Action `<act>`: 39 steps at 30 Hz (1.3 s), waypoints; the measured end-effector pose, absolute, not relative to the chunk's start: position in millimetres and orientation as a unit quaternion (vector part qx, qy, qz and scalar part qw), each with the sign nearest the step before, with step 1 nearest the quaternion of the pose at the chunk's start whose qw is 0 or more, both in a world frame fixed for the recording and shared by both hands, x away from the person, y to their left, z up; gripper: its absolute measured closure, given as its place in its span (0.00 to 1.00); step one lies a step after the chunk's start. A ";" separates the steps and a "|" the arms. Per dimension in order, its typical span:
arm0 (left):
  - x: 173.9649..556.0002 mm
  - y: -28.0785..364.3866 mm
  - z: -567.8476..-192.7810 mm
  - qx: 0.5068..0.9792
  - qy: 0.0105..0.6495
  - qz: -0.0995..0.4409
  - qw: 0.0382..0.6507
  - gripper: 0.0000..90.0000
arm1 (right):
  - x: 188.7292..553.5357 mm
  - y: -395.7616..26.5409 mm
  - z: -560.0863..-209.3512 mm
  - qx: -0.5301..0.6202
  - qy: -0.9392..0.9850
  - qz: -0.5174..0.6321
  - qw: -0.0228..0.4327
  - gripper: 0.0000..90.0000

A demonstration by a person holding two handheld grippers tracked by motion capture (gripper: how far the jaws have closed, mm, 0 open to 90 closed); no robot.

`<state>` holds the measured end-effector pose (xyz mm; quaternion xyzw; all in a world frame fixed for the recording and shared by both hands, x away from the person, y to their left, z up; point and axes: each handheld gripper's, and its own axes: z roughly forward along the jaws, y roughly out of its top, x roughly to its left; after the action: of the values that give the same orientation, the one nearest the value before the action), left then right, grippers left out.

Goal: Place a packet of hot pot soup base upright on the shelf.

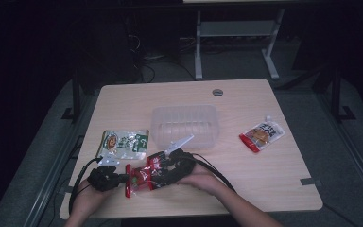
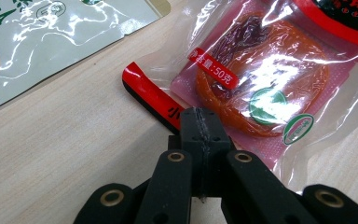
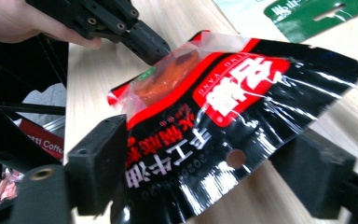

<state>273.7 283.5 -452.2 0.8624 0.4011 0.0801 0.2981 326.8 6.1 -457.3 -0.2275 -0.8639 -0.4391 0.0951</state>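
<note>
A red-and-black snack packet [image 1: 144,176] with a clear window lies at the table's near edge, between my two grippers. My left gripper [image 2: 198,116] is shut on the red strip at the clear end of the packet [image 2: 261,79]. In the right gripper view, the black printed end of the packet [image 3: 223,116] sits lifted between the jaws of my right gripper [image 3: 205,168]. Those jaws stand wide on either side and do not press it. The left gripper [image 3: 156,51] shows at the packet's far end. From above, the left gripper [image 1: 125,178] and right gripper [image 1: 163,165] face each other.
A clear plastic tub [image 1: 184,124] stands mid-table just beyond the grippers. A green-and-white packet [image 1: 123,143] lies left of it, close to the left gripper. A red-and-orange packet [image 1: 262,134] lies to the right. The wooden table [image 1: 246,179] ends just behind the hands.
</note>
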 end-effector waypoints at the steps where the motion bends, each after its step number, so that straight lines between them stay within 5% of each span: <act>1: 273.7 283.7 -452.1 0.863 0.401 0.080 0.298 1.00 | 326.7 6.7 -457.5 -0.226 -0.864 -0.440 0.092 0.25; 28: 273.2 284.8 -453.0 0.859 0.405 0.079 0.303 1.00 | 327.7 16.8 -459.8 -0.175 -0.877 -0.442 0.070 0.97; 39: 272.4 284.5 -453.1 0.865 0.391 0.082 0.303 1.00 | 330.9 13.1 -459.1 -0.175 -0.866 -0.456 0.105 1.00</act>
<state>272.4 284.5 -453.1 0.8651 0.3912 0.0824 0.3028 330.9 13.1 -459.1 -0.1746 -0.8664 -0.4558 0.1051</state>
